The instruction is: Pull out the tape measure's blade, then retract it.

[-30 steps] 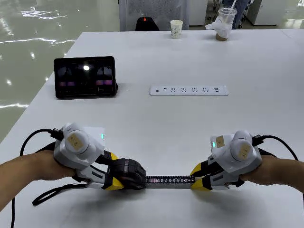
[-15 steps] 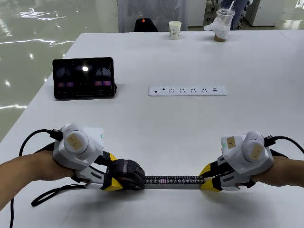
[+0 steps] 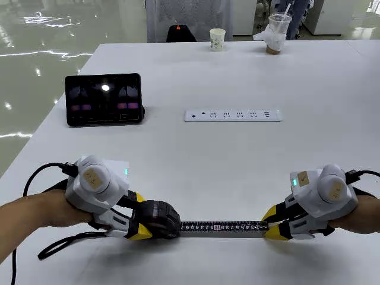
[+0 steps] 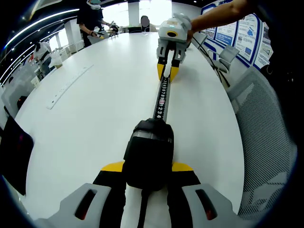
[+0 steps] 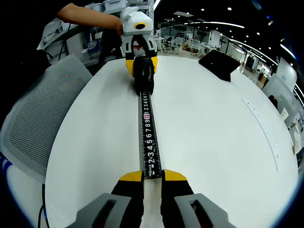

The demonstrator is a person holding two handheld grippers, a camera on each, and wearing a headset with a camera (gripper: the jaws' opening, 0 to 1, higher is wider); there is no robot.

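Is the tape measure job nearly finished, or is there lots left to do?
About halfway. Done: the blade is pulled out of the tape measure and lies stretched along the table. In hand: the left claw grips the tape measure, and the right claw pinches the blade's end. Left: letting the blade slide back in, perhaps after pulling it a bit further.

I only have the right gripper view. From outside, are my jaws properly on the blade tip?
Observer: Yes. In the left gripper view the right gripper pinches the end of the blade, which runs straight back to the tape measure case.
Operator: What stands at the far end?
Observer: The head view shows a paper cup and a plastic cup with a straw there.
Operator: And that dark slab?
Observer: It is a tablet, and its screen is lit.
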